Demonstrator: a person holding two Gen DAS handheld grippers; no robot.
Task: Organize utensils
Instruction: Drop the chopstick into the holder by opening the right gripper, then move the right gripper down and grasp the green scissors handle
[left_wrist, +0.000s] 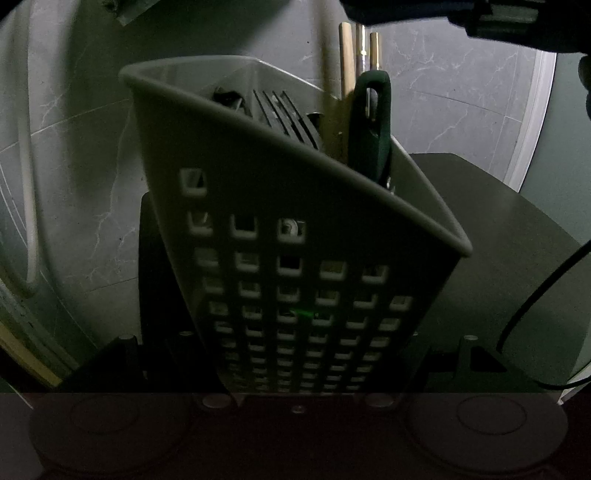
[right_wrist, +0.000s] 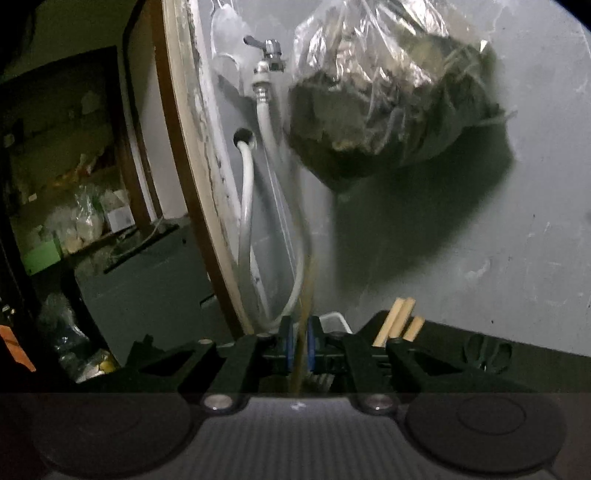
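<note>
Through the left wrist camera we see a pale perforated utensil caddy (left_wrist: 295, 236) filling the middle of the view, tilted so that its open top leans toward the far left. Our left gripper (left_wrist: 299, 373) clamps the lower part of the caddy, its fingers set against the two sides; the fingertips are mostly hidden in the dark behind the basket wall. Inside the caddy stand wooden chopsticks (left_wrist: 347, 74), their tips rising above the rim at the far right, a dark green handle (left_wrist: 373, 122) with a hanging loop just beside them, and a black slotted utensil (left_wrist: 284, 114) lying deeper toward the middle. The caddy sits over a dark tabletop (left_wrist: 498, 240), with grey marble-patterned tiles (left_wrist: 443, 81) behind.

In the right wrist view, our right gripper (right_wrist: 300, 347) has its blue-padded fingers (right_wrist: 286, 345) nearly together, with a thin, motion-blurred chopstick (right_wrist: 303, 325) running upright between the pads; we cannot tell whether the pads press on it. Just right of the fingers, three more chopstick ends (right_wrist: 397, 321) poke up, with the white rim of the caddy (right_wrist: 338, 319) beside them. Farther off, a chrome tap (right_wrist: 271, 51) feeds a white hose (right_wrist: 280, 192) down the wall, and a clear plastic bag (right_wrist: 388, 92) of dark material hangs at the right.
</note>
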